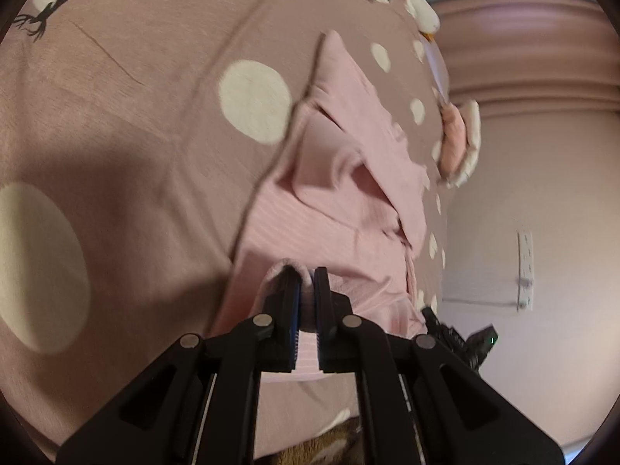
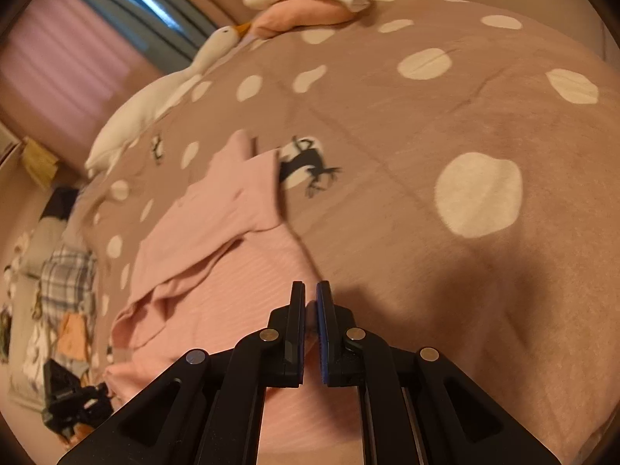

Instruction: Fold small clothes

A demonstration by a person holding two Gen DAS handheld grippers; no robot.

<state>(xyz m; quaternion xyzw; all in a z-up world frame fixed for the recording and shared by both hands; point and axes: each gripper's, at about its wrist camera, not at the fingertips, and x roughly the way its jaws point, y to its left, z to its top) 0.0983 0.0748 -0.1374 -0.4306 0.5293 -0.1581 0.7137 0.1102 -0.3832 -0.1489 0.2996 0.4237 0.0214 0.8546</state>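
A pink ribbed garment point(image 1: 341, 201) lies rumpled across the spotted blanket point(image 1: 116, 124), running from the lower centre of the left wrist view up toward the upper right. The left gripper point(image 1: 306, 290) pinches a fold of its edge. In the right wrist view, the right gripper point(image 2: 310, 310) is pressed together on the garment's near hem at lower centre. A white goose toy point(image 2: 162, 93) rests at upper left.

No readable text, label or number shows anywhere.

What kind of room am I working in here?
Most likely a bedroom: the pink ribbed garment lies on a mauve white-spotted bedspread, with a white plush goose toy and pink curtains beyond.
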